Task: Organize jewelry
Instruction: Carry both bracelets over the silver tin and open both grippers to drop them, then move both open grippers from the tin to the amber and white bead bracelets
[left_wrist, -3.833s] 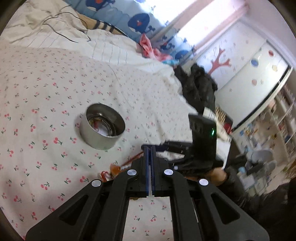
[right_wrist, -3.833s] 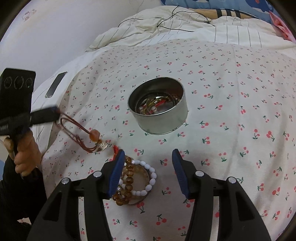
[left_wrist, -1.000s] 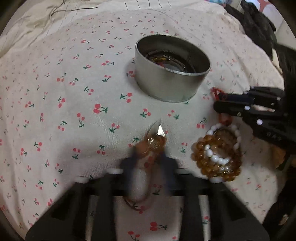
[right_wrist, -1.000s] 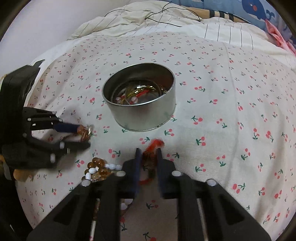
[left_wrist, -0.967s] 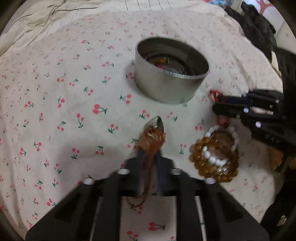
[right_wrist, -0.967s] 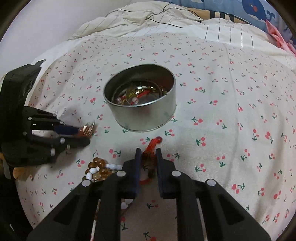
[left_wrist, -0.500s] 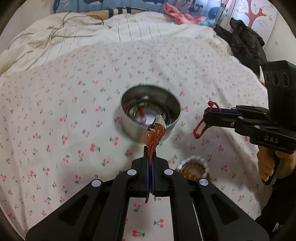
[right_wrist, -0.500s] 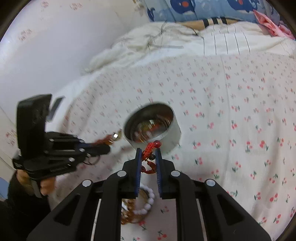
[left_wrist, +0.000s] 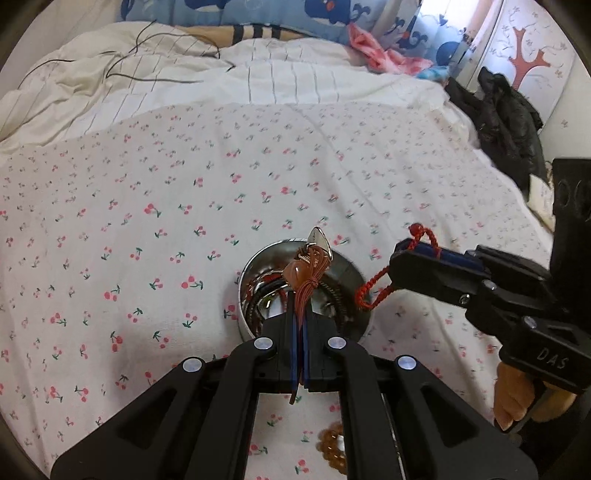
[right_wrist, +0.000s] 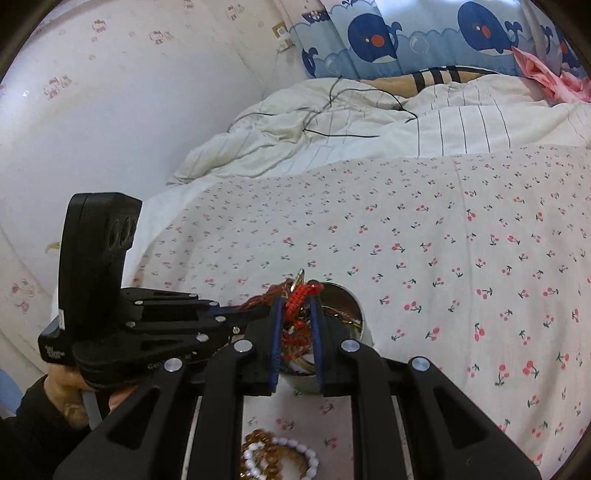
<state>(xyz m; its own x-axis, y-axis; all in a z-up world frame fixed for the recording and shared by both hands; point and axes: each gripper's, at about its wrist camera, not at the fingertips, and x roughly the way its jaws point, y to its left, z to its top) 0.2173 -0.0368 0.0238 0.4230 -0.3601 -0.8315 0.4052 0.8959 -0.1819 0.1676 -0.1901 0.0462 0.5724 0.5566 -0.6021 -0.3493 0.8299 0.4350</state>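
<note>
A: Fingers (left_wrist: 293, 328) of the left gripper (left_wrist: 300, 314) clamped on a brown cord pendant (left_wrist: 308, 269), raised over the tin (left_wrist: 251, 317).

B: Right gripper (right_wrist: 295, 314) pinches a red knotted cord (right_wrist: 297, 295), same spot. Bead bracelets (right_wrist: 277, 458) near the cherry-print sheet's (right_wrist: 443, 258) front edge; striped duvet (right_wrist: 332, 129) beyond.

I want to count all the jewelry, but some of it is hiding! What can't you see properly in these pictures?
- Inside of the tin: both views, the grippers and the held pieces cover most of it.
- Bead bracelets: right view, cut off by the bottom edge; left view, only a bit shows behind the left gripper.
- Red cord: right view, its lower part is tangled between the right gripper fingers.
</note>
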